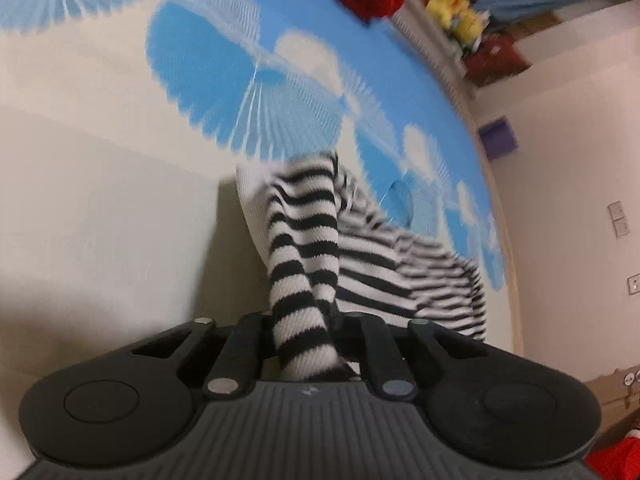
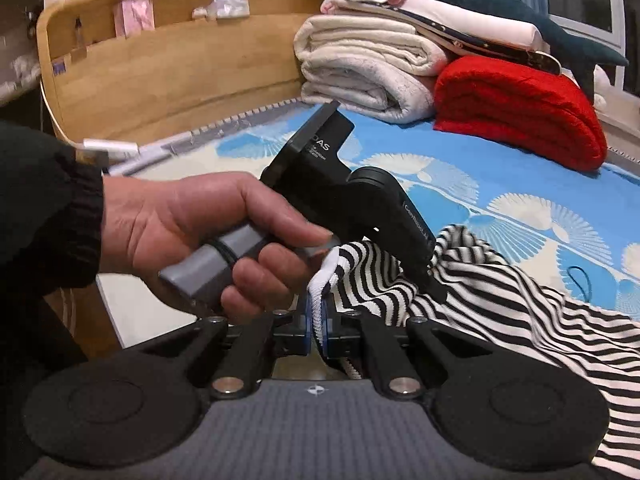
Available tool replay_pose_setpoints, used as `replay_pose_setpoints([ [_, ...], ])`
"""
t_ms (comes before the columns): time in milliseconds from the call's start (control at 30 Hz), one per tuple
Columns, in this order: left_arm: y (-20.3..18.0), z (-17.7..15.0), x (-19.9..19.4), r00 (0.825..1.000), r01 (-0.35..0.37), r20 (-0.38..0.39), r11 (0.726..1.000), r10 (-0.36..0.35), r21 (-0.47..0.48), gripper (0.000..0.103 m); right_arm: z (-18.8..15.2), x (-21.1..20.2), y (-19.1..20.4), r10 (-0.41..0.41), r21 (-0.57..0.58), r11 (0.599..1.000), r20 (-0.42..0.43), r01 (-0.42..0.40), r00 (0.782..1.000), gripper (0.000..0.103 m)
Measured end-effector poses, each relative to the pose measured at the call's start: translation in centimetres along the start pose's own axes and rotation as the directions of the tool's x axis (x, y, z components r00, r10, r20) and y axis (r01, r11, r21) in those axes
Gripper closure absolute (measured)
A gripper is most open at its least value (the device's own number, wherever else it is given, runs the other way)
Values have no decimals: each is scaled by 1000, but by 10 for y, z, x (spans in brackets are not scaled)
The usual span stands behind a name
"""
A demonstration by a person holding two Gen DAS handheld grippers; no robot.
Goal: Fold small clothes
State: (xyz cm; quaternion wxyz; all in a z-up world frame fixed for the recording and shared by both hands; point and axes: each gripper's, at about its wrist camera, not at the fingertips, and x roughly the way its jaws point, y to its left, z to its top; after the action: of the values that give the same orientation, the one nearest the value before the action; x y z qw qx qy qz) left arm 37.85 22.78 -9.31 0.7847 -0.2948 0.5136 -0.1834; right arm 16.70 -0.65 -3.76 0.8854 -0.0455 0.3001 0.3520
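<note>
A small black-and-white striped garment (image 1: 360, 248) lies on the blue and cream patterned bed sheet (image 1: 200, 60). My left gripper (image 1: 306, 320) is shut on a bunched fold of it, which runs up between the fingers. In the right wrist view the garment (image 2: 500, 300) spreads to the right. My right gripper (image 2: 318, 320) is shut on its white ribbed edge (image 2: 320, 280). The left gripper (image 2: 436, 284), held in a hand, sits just above and beyond the right one, pinching the same garment.
Folded cream blankets (image 2: 368, 68), a red blanket (image 2: 520, 112) and stacked clothes sit at the back of the bed by the wooden headboard (image 2: 160, 76). A blue hair tie (image 2: 580, 280) lies on the sheet. The bed edge and the wall (image 1: 560, 160) are at the right in the left wrist view.
</note>
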Motion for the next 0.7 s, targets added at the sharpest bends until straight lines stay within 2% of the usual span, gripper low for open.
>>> replay_pose_setpoints([
  [100,-5,-1,-44,994,14,111,999,-11,-29,95,14,-7,-1,60,59,996,79,-65,995,99],
  [167,-14,-5,-61,987,-3,163,1000,7,-22,95,22,-20,-3,115,115,984,158,-134,981,100],
  [233,-23,-8,-63,985,-37,170,999,41,-28,95,26,-31,-13,141,188,966,203,-180,969,100],
  [300,-37,-8,-54,983,-89,162,996,91,-20,95,25,-37,-29,133,272,944,199,-186,971,100],
  [433,-89,-5,-32,981,-65,187,998,59,25,95,16,-62,-74,59,439,888,189,-138,980,100],
  [533,-153,-15,-5,982,-15,190,993,-8,120,93,6,-109,-113,-28,528,842,247,-110,969,100],
  [567,-175,-20,5,982,17,185,989,-44,144,84,2,-128,-124,-63,545,833,270,-99,961,100],
  [600,-197,-24,15,980,54,179,985,-84,163,71,-3,-146,-135,-97,562,822,291,-88,952,100],
  [667,-232,-32,27,967,150,172,965,-188,216,58,-19,-186,-161,-184,611,789,325,-58,928,100],
  [700,-242,-36,27,955,174,196,957,-221,234,55,-29,-204,-175,-236,641,767,327,-32,915,100],
])
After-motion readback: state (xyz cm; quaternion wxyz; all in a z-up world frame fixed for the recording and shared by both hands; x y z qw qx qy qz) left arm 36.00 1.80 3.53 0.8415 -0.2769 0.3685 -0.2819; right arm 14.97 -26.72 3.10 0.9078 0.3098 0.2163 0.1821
